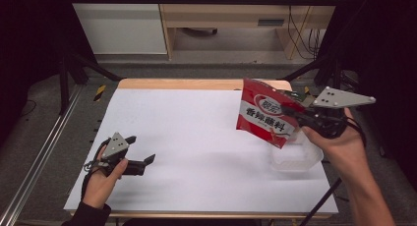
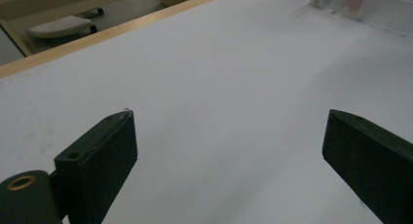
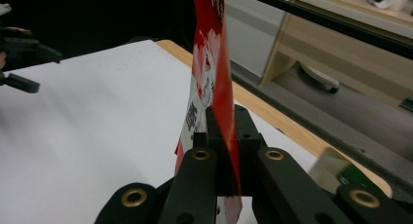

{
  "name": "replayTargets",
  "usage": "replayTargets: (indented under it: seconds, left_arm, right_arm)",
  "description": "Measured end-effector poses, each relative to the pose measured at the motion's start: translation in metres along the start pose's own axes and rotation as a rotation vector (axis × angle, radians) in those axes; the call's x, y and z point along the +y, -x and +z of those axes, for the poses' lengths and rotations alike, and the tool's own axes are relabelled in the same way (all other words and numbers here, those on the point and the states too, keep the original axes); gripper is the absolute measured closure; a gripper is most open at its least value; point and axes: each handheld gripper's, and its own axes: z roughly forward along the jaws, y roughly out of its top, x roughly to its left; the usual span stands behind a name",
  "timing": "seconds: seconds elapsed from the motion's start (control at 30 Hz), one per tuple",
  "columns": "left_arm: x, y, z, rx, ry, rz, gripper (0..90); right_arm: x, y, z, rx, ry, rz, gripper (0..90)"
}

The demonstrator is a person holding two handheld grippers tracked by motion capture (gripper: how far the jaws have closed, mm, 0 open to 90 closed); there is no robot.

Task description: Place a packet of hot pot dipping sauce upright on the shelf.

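Glossy red packet [image 1: 265, 115], matt white tabletop [image 1: 187, 137], clear plastic tub [image 1: 297, 159]

left gripper [image 2: 229, 160] jaws spread wide above the white table [image 2: 219, 78].

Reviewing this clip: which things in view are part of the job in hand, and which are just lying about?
In use:
- red packet, clamped in the right gripper and held above the table
- clear plastic container, just below the packet
- left gripper, open, resting low at the table's left

Just about:
- white table
- wooden cabinet behind it
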Motion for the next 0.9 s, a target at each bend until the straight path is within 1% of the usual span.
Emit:
replayTargets:
  seconds: [0.07, 0.27, 0.43, 0.63, 0.9]
  left_arm:
    - [-0.001, 0.0, 0.0, 0.01, -0.005, 0.009, 5.9]
    - [-0.001, 0.0, -0.001, 0.013, -0.002, 0.014, 5.9]
    - [-0.002, -0.001, -0.001, 0.018, -0.003, 0.013, 5.9]
    - [-0.003, -0.001, -0.001, 0.02, -0.003, 0.012, 5.9]
    - [-0.005, -0.001, 0.0, 0.018, -0.011, 0.016, 5.9]
  right_arm:
    - [-0.005, 0.008, -0.007, -0.021, 0.003, 0.014, 89.7]
    - [-0.017, 0.027, -0.026, -0.076, 0.014, 0.051, 89.7]
    - [-0.03, 0.038, -0.036, -0.101, 0.013, 0.078, 89.7]
    - [-0.043, 0.046, -0.043, -0.113, -0.002, 0.097, 89.7]
    - [-0.061, 0.053, -0.045, -0.099, -0.024, 0.116, 89.6]
